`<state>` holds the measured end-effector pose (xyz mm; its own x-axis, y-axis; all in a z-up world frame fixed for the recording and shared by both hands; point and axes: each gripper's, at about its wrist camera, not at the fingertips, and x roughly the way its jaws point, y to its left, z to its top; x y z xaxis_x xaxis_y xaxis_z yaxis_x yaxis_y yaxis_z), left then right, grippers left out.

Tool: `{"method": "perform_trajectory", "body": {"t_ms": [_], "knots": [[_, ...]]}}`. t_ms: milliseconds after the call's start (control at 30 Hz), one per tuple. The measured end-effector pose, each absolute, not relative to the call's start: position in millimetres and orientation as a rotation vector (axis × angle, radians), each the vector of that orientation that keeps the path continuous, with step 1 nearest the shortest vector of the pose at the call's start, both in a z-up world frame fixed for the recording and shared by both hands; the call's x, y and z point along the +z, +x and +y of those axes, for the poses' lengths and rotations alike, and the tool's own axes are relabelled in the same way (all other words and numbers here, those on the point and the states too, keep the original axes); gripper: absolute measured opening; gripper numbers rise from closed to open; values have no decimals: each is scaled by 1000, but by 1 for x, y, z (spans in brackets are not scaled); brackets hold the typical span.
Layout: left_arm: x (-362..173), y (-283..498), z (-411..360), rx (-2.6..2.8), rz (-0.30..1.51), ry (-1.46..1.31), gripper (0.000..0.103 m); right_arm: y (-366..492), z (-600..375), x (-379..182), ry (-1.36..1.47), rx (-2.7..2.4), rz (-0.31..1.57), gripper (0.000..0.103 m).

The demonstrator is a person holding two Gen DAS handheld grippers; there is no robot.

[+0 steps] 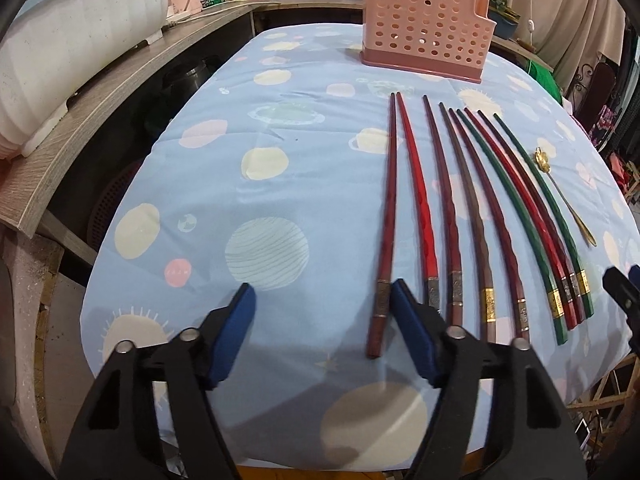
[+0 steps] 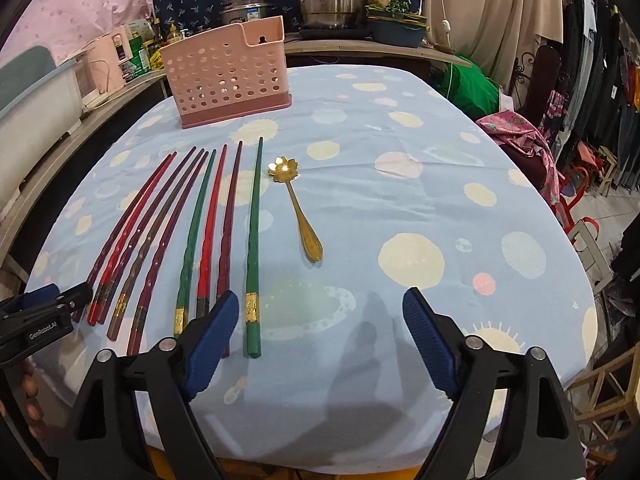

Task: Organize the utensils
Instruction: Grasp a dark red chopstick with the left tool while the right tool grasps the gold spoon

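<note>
Left wrist view, table [image 1: 280,168]: blue cloth with a planet print covers it; all the utensils lie on top.
Holder: pink perforated utensil holder [image 1: 424,36] stands upright at the far end, well apart from both grippers; seems empty, though its inside is hard to see.
Chopsticks: nine chopsticks [image 1: 460,208] lie in a fan, red, brown and green, thick ends toward the camera.
Leftmost stick: dark red chopstick [image 1: 386,216] sits with its butt end between the left gripper's blue pads, close against the right pad; not pressed by either.
Left gripper [image 1: 322,300]: jaws apart, grasping nothing, low over the cloth at the left end of the fan.
Right wrist view, right gripper [image 2: 320,316]: jaws wide, nothing held, over bare cloth.
Green stick: rightmost green chopstick [image 2: 253,248] ends just beside the right gripper's left pad, inside the gap.
Spoon: gold spoon [image 2: 298,208] with a flower-shaped bowl lies beyond the right gripper, just right of the green stick, apart from it.
</note>
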<state>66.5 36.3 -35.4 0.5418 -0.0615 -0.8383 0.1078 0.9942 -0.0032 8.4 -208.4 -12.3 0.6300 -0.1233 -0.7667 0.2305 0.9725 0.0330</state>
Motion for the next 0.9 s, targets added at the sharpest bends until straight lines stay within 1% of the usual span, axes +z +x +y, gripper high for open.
{"method": "perform_trajectory", "body": {"t_ms": [33, 67, 100, 167, 200, 233, 267, 300, 367, 433, 467, 533, 567, 733, 800, 900], "knots": [[-35, 67, 36, -105, 991, 51, 53, 13, -212, -14, 140, -204, 865, 70], [-34, 68, 35, -108, 989, 52, 46, 17, -214, -15, 147, -204, 867, 65], [-34, 69, 34, -110, 988, 53, 42, 22, -218, -16, 156, -202, 870, 60], [-33, 71, 35, -110, 986, 53, 28, 31, -224, -19, 180, -194, 876, 52], [-33, 72, 35, -107, 986, 51, 26, 36, -226, -21, 190, -189, 878, 49], [-33, 74, 35, -105, 985, 50, 21, 40, -228, -22, 197, -186, 880, 47], [-33, 75, 36, -105, 985, 52, 18, 45, -229, -24, 200, -185, 885, 42], [-33, 75, 36, -105, 985, 52, 18, 49, -230, -27, 204, -181, 892, 37], [-33, 76, 35, -103, 983, 52, 17, 52, -230, -28, 203, -176, 886, 35], [-33, 75, 34, -99, 980, 55, 17, 53, -227, -29, 195, -161, 884, 29], [-33, 75, 33, -97, 979, 58, 17, 54, -226, -29, 194, -154, 885, 22], [-33, 75, 33, -95, 978, 58, 17, 54, -222, -29, 177, -149, 881, 20], [-33, 74, 34, -94, 977, 57, 17, 54, -221, -30, 171, -147, 879, 15], [-33, 75, 34, -98, 979, 55, 16, 51, -217, -30, 177, -130, 871, 9], [-32, 75, 35, -107, 984, 49, 13, 49, -216, -28, 177, -131, 867, 2], [-30, 74, 35, -127, 990, 36, 9, 44, -215, -21, 177, -130, 848, 2]]}}
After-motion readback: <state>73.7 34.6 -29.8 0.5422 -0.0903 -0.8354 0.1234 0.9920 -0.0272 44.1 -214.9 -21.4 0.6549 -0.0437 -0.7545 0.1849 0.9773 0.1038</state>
